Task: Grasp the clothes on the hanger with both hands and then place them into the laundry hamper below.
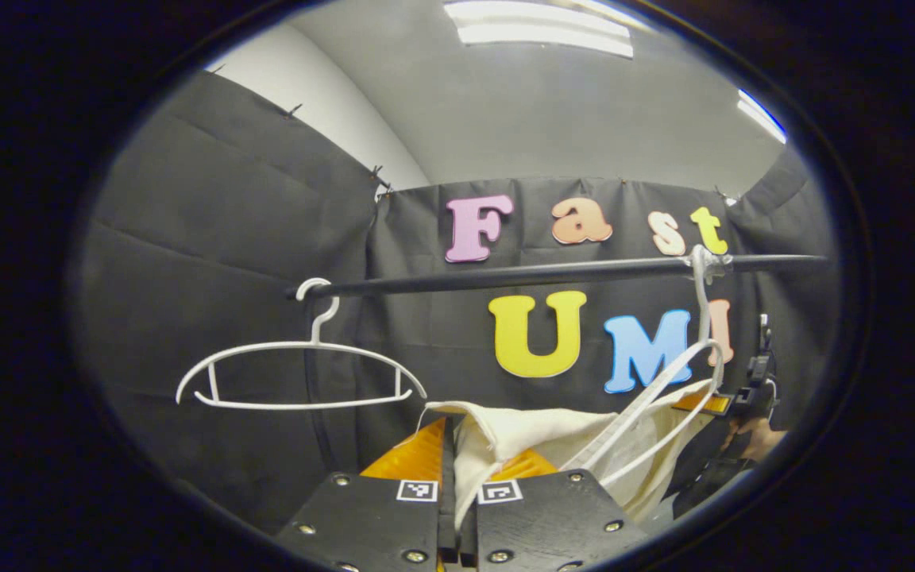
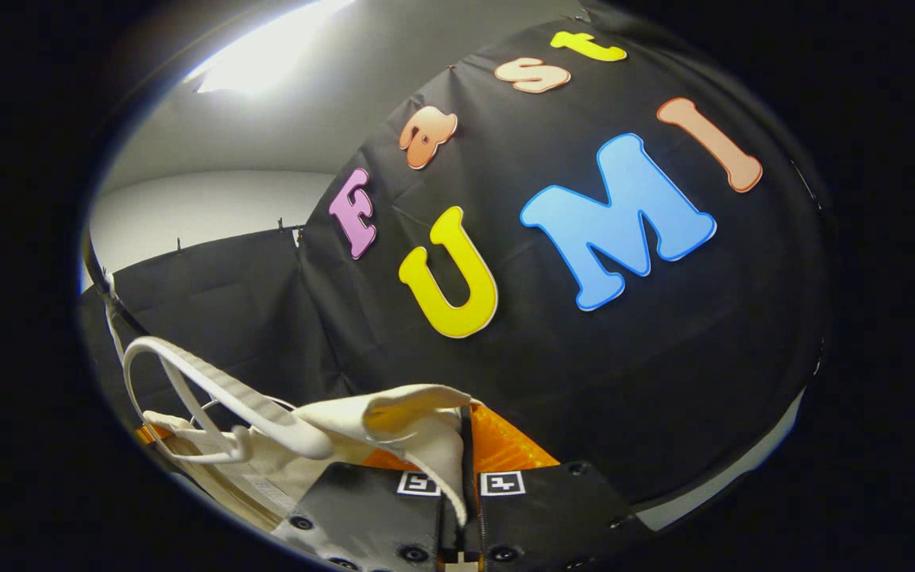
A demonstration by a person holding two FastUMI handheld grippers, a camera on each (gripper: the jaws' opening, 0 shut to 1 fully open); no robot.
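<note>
left gripper view: left tool at bottom centre, jaws narrow, pinching an edge of the cream garment; cloth runs down into the slit between the fingers, so both press on it. garment spreads from lower centre toward lower right, its lower part cut off by the frame edge. a white hanger, tilted steeply, lies across the garment at right; its hook goes up to the black rail at upper right. a second white hanger, bare, hangs level from the rail's left end, mid left. at the far right edge a dark device and part of a hand, small and distorted; not enough to make out details.

right gripper view: right tool at bottom centre, jaws narrow, a fold of the same garment caught between the fingers. cloth bunches toward lower left, where the tilted hanger overlaps it. rail is only a thin dark arc at the left edge. hard to tell whether the garment is on the hanger or lying against it.
</note>
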